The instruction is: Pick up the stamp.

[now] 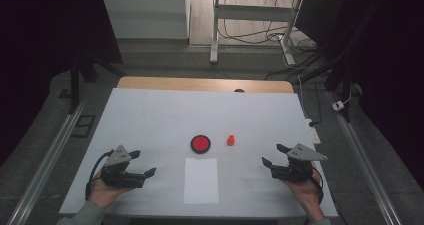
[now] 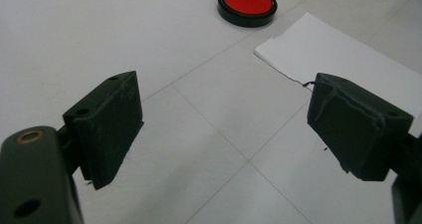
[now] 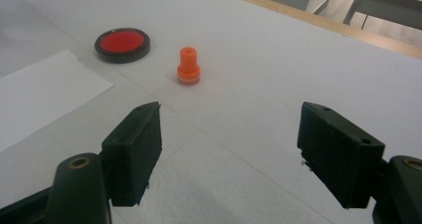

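A round red pad in a black rim [image 1: 200, 144] [image 2: 247, 4] [image 3: 122, 44] lies near the table's middle. Just right of it stands a small orange stamp-like piece [image 1: 231, 140] [image 3: 188, 65], upright. A white paper sheet [image 1: 201, 180] [image 2: 343, 64] [image 3: 40, 94] lies in front of the pad. My left gripper [image 1: 142, 164] [image 2: 224, 129] rests at the front left, open and holding nothing. At the front right my right gripper [image 1: 274, 155] [image 3: 230, 152] is open too, with nothing between its jaws, pointing toward the orange piece.
The white table cover [image 1: 150, 115] ends at a wooden strip [image 1: 205, 84] at the back. Beyond it stand a desk frame [image 1: 250, 15] and floor cables [image 1: 300, 60]. Metal rails [image 1: 45, 160] run along both sides of the table.
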